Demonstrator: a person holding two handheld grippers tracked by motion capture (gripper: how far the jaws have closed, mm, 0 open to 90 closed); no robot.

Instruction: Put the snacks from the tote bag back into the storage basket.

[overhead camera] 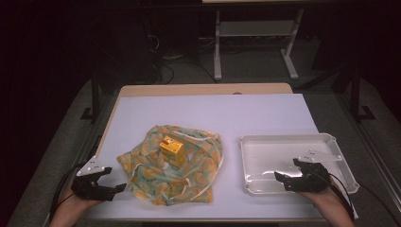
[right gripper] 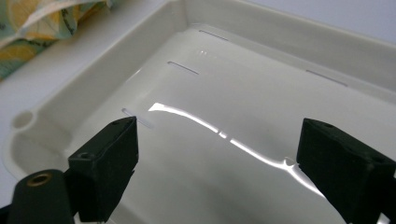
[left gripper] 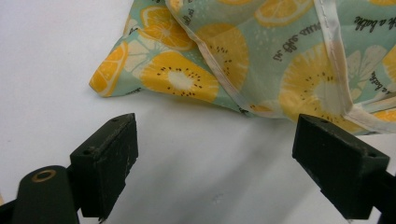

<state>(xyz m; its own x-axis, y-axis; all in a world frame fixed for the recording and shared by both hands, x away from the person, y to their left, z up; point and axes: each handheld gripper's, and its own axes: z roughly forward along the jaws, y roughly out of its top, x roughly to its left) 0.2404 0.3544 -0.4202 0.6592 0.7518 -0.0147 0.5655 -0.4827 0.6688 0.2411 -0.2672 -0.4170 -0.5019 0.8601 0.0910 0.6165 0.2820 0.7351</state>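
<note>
High view: a thin bag (overhead camera: 172, 165) printed with orange slices lies crumpled flat on the white table (overhead camera: 265, 118), near the front edge, left of centre. A small yellow box (overhead camera: 171, 147) sits on top of it, near its middle. At the bag's 8 o'clock corner, just beside it, the left gripper (overhead camera: 119, 188) rests with its jaws spread wide and nothing between them. At 3 o'clock from the bag, apart from it, stands a white tray (overhead camera: 331, 142), empty; the right gripper (overhead camera: 280, 178) hovers over its near left part, jaws likewise spread and empty. Beyond the table the room is dark, with a grey floor, cables and the legs of a pale stand.

Left gripper view: the bag's corner (left gripper: 109, 74) lies just ahead of the open jaws, at 11 o'clock. The fabric looks light, limp and slightly slick, with a pale stitched hem (left gripper: 334, 51); the hem or corner seems the surest place to pinch. The box would likely slide off if the bag is lifted.

Right gripper view: the tray's glossy floor (right gripper: 233, 93) lies below the open jaws; a scrap of the bag (right gripper: 28, 28) shows at 10 o'clock.
</note>
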